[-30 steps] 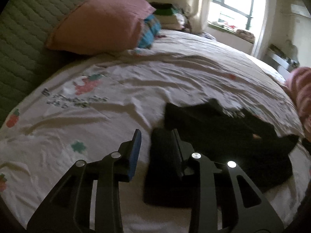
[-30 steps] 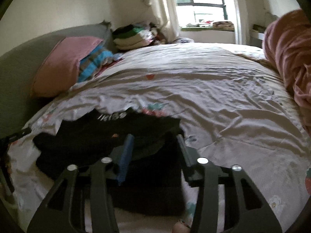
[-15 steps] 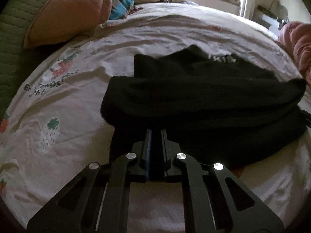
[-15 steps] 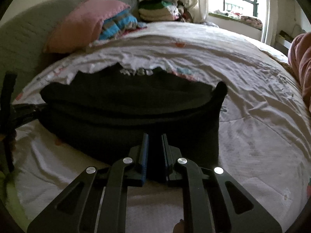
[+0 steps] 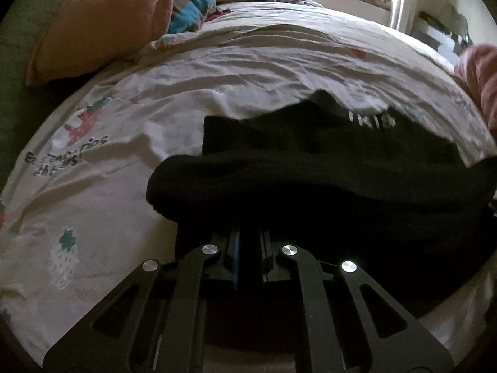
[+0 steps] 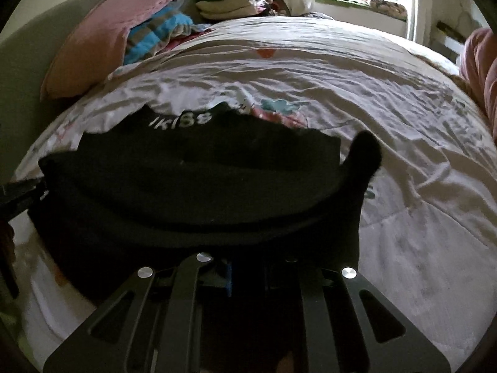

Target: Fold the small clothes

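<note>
A small black garment [image 5: 326, 168] with white lettering at its far edge lies on the bed sheet [image 5: 217, 71]. My left gripper [image 5: 248, 242] is shut on the garment's near left edge, and the lifted cloth drapes over the fingertips. In the right wrist view the same garment [image 6: 202, 180] stretches across, lettering at the back. My right gripper [image 6: 248, 267] is shut on its near right edge, with a black corner sticking up to the right. Both near edges are raised and carried over the rest of the garment.
A pink pillow [image 5: 102, 21] and a blue striped cloth [image 5: 189, 6] lie at the head of the bed. Folded clothes [image 6: 230, 0] are stacked behind. A pink blanket [image 6: 481, 71] lies at the right edge. The green headboard [image 5: 12, 62] runs along the left.
Both grippers went from open around the garment's near edge to shut on it. They have since lifted the edge and carried it forward over the garment.
</note>
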A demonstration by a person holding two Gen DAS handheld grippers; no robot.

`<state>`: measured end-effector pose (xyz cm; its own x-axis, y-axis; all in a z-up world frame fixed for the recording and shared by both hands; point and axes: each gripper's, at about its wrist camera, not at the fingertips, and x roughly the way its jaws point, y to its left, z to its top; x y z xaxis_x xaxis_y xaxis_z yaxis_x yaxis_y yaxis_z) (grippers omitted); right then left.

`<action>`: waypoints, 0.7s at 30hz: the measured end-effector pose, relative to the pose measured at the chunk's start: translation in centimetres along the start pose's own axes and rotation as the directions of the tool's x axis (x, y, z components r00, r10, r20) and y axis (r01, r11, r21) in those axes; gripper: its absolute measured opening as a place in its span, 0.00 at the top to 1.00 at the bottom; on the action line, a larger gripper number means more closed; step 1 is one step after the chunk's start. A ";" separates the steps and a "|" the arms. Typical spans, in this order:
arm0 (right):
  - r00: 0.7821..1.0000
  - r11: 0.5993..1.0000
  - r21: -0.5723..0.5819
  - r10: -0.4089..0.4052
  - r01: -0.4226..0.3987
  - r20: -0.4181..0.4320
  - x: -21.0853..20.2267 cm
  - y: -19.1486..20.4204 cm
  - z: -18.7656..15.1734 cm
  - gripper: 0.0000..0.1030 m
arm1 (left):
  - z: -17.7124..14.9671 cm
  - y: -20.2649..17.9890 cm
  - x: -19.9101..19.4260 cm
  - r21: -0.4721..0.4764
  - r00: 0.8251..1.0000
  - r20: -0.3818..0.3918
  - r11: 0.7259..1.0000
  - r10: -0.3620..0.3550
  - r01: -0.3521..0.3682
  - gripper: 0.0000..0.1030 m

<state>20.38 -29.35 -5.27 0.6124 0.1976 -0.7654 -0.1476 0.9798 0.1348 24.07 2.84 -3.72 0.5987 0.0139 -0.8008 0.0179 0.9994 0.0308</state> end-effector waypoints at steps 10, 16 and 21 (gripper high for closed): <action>0.994 0.992 0.084 -0.101 0.098 0.031 1.7 -2.5 3.9 0.88 | 2.4 3.6 1.0 -0.153 0.997 0.079 0.988 -0.013 0.025 0.86; 0.986 0.982 0.110 -0.158 0.152 0.046 1.4 -4.3 3.8 0.78 | 2.3 7.2 1.7 -0.205 0.997 0.075 0.978 -0.018 0.033 0.77; 0.984 0.981 0.100 -0.173 0.168 0.043 1.5 -4.7 4.0 0.61 | 2.7 8.0 2.6 -0.190 0.998 0.052 0.980 -0.044 0.053 0.63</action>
<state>25.08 -33.58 -4.58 0.6615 0.0265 -0.7495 0.0353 0.9972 0.0664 27.89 10.77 -3.97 0.6385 -0.0313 -0.7690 -0.1026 0.9868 -0.1254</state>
